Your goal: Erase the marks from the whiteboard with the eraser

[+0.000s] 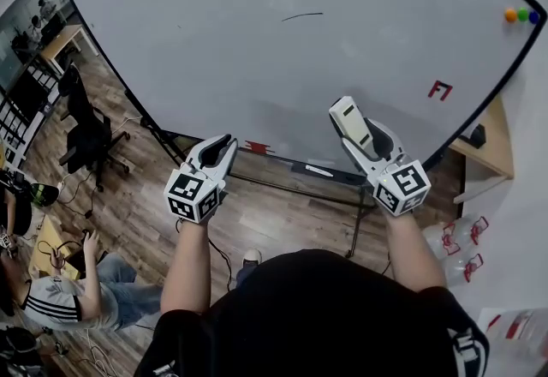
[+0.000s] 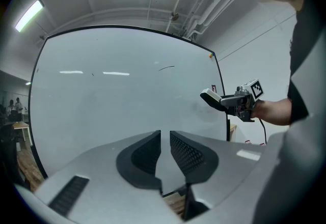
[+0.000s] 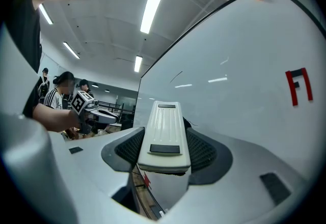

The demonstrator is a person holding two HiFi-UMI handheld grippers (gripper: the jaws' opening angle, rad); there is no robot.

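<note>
A large whiteboard [image 1: 257, 50] stands in front of me. It carries a short black stroke [image 1: 301, 17] near the top and a red mark [image 1: 439, 90] at the right; the same stroke [image 2: 166, 68] and red mark [image 3: 299, 85] show in the gripper views. My right gripper [image 1: 364, 137] is shut on a white eraser [image 1: 348, 118], held a little off the board's lower part, below the black stroke and left of the red mark. The eraser [image 3: 164, 129] fills the space between the jaws. My left gripper [image 1: 224, 144] hangs near the board's bottom edge, shut and holding nothing [image 2: 165, 135].
The board's tray [image 1: 282, 163] holds a marker [image 1: 318, 170] and a red item [image 1: 255, 146]. Three coloured magnets [image 1: 522, 15] sit at the board's top right. A black office chair [image 1: 81, 131] and a seated person [image 1: 77, 298] are at the left, a wooden desk [image 1: 488, 148] at the right.
</note>
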